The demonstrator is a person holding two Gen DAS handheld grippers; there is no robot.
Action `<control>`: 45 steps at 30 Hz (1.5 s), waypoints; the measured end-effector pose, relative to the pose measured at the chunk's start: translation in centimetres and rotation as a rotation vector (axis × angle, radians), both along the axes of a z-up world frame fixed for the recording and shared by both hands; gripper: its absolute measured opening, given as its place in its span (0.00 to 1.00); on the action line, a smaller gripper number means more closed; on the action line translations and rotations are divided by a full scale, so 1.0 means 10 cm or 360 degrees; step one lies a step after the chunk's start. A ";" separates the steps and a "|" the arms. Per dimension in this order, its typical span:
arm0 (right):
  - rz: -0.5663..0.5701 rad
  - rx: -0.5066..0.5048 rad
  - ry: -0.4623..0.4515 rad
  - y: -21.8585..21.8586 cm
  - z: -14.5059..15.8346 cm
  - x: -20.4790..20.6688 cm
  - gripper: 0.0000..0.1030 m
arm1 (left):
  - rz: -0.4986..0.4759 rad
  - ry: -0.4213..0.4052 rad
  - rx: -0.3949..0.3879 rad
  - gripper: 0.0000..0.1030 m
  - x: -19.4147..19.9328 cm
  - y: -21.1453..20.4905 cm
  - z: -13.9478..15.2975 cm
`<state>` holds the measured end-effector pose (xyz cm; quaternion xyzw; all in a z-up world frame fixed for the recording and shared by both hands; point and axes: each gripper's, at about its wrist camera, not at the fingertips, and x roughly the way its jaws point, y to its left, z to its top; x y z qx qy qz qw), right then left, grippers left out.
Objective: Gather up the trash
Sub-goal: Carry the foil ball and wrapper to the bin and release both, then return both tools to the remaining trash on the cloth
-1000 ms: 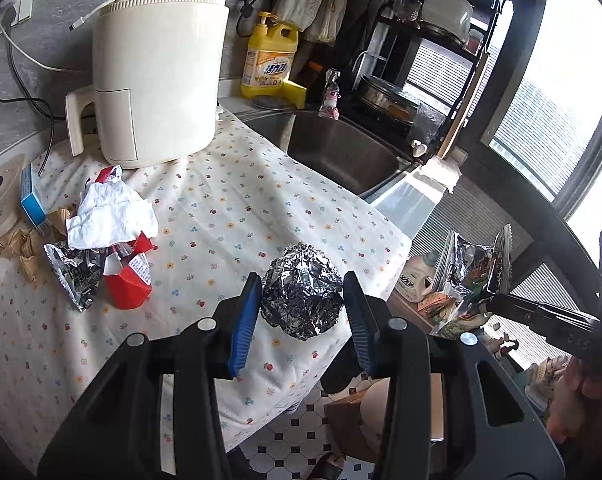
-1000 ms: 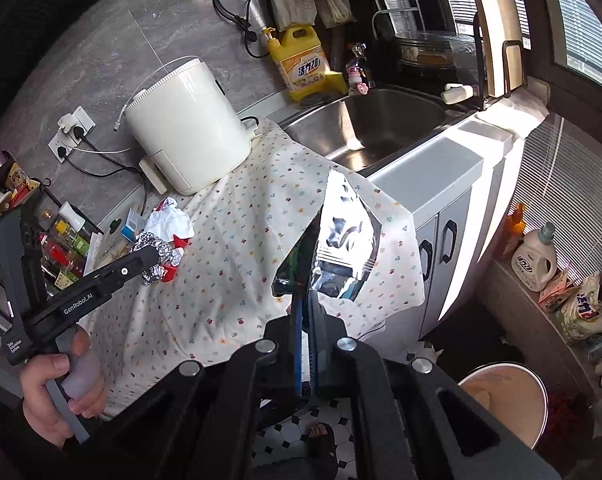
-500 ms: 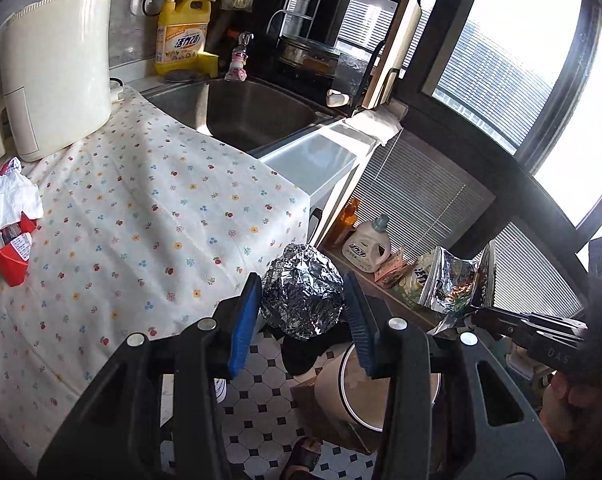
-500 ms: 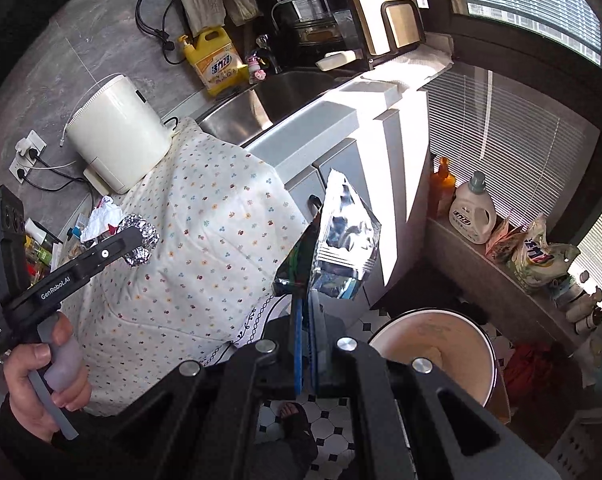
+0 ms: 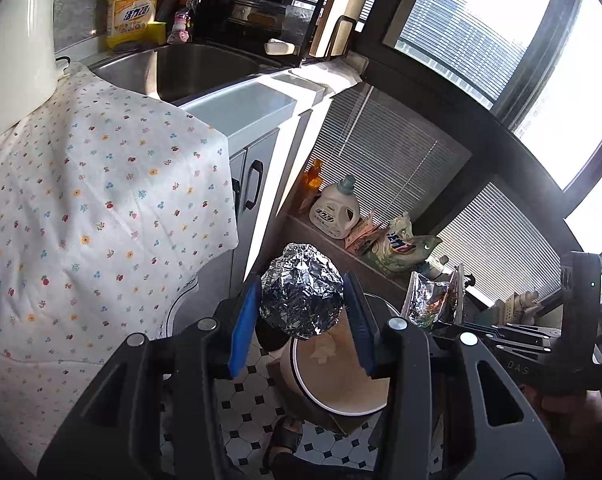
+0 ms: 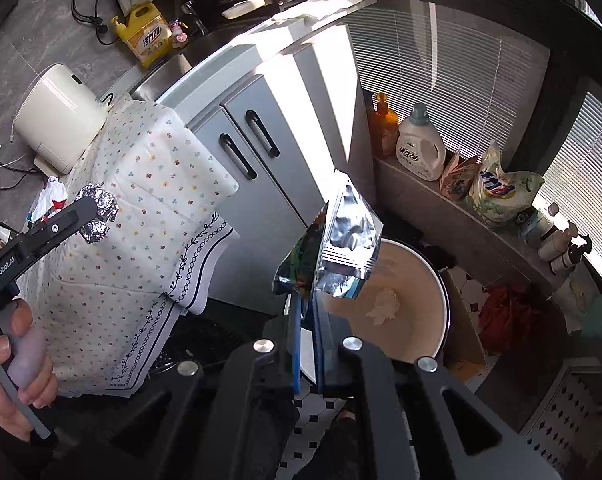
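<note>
My left gripper (image 5: pixel 301 280) is shut on a crumpled foil ball (image 5: pixel 301 292), its blue pads pressing both sides, and holds it over the near rim of a round beige bin (image 5: pixel 333 408) on the floor. The right wrist view shows that foil ball (image 6: pixel 99 212) at the left, in front of the cloth. My right gripper (image 6: pixel 308 300) hangs over the bin (image 6: pixel 445 300), jaws opening. A silver snack wrapper (image 6: pixel 349 240) still stands upright between the tips, with a narrow gap showing between the pads. A crumpled tissue (image 6: pixel 383 306) lies inside the bin.
A grey cabinet (image 6: pixel 261 168) with a floral cloth (image 5: pixel 101 208) draped over it stands left of the bin. Detergent bottles and bags (image 5: pixel 337 212) line a low ledge under the blinds. More trash (image 6: pixel 51 200) lies by the white appliance (image 6: pixel 57 116). A person's foot (image 5: pixel 285 440) is beside the bin.
Both grippers swung from the counter's edge down to over the floor bin, carrying the foil ball and the wrapper. The right jaws, pressed together before, now show a small gap.
</note>
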<state>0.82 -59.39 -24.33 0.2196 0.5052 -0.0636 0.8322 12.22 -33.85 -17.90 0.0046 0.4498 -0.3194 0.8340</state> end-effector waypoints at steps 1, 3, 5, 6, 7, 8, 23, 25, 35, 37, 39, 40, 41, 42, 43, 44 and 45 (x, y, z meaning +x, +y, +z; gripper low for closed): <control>-0.0013 0.0006 0.0023 -0.03 -0.05 -0.03 0.23 | -0.0014 0.0011 0.0004 0.41 -0.02 -0.03 -0.03; -0.0051 -0.0014 0.0041 -0.09 -0.12 -0.10 0.36 | -0.0043 0.0041 0.0014 0.41 -0.05 -0.12 -0.10; -0.0064 -0.0008 0.0048 -0.14 -0.17 -0.15 0.44 | -0.0072 0.0060 0.0025 0.41 -0.09 -0.19 -0.16; -0.0070 -0.0007 0.0055 -0.16 -0.18 -0.17 0.44 | -0.0087 0.0071 0.0030 0.41 -0.11 -0.23 -0.19; -0.0077 -0.0008 0.0061 -0.18 -0.20 -0.20 0.44 | -0.0102 0.0082 0.0033 0.41 -0.13 -0.26 -0.22; -0.0087 -0.0005 0.0066 -0.20 -0.21 -0.23 0.44 | -0.0115 0.0094 0.0036 0.41 -0.14 -0.29 -0.26; -0.0270 -0.0033 0.0113 -0.53 -0.21 -0.68 0.54 | -0.0324 0.0370 0.0066 0.41 -0.30 -0.93 -0.99; -0.0290 -0.0034 0.0121 -0.57 -0.22 -0.73 0.54 | -0.0349 0.0412 0.0065 0.42 -0.31 -1.01 -1.06; -0.0320 -0.0035 0.0129 -0.70 -0.24 -0.74 0.54 | -0.0349 0.0465 -0.0038 0.78 -0.27 -1.14 -1.01; -0.0308 -0.0031 0.0122 -0.68 -0.24 -0.69 0.54 | -0.0301 0.0448 -0.0036 0.80 -0.21 -1.05 -0.95; -0.0288 -0.0023 0.0111 -0.65 -0.24 -0.63 0.54 | -0.0251 0.0427 -0.0031 0.81 -0.12 -0.93 -0.89; -0.0274 -0.0020 0.0104 -0.63 -0.23 -0.59 0.55 | -0.0226 0.0413 -0.0029 0.81 -0.09 -0.86 -0.86; -0.0260 -0.0018 0.0097 -0.61 -0.22 -0.54 0.55 | -0.0200 0.0400 -0.0026 0.81 -0.05 -0.79 -0.83; -0.0247 -0.0015 0.0092 -0.58 -0.21 -0.50 0.56 | -0.0175 0.0387 -0.0025 0.81 -0.02 -0.70 -0.79; -0.0231 -0.0011 0.0084 -0.56 -0.20 -0.45 0.57 | -0.0149 0.0374 -0.0026 0.81 0.01 -0.62 -0.76; -0.0214 -0.0010 0.0076 -0.53 -0.19 -0.40 0.58 | -0.0121 0.0361 -0.0026 0.81 0.03 -0.53 -0.73; -0.0194 -0.0011 0.0069 -0.48 -0.18 -0.35 0.59 | -0.0092 0.0349 -0.0027 0.81 0.06 -0.45 -0.70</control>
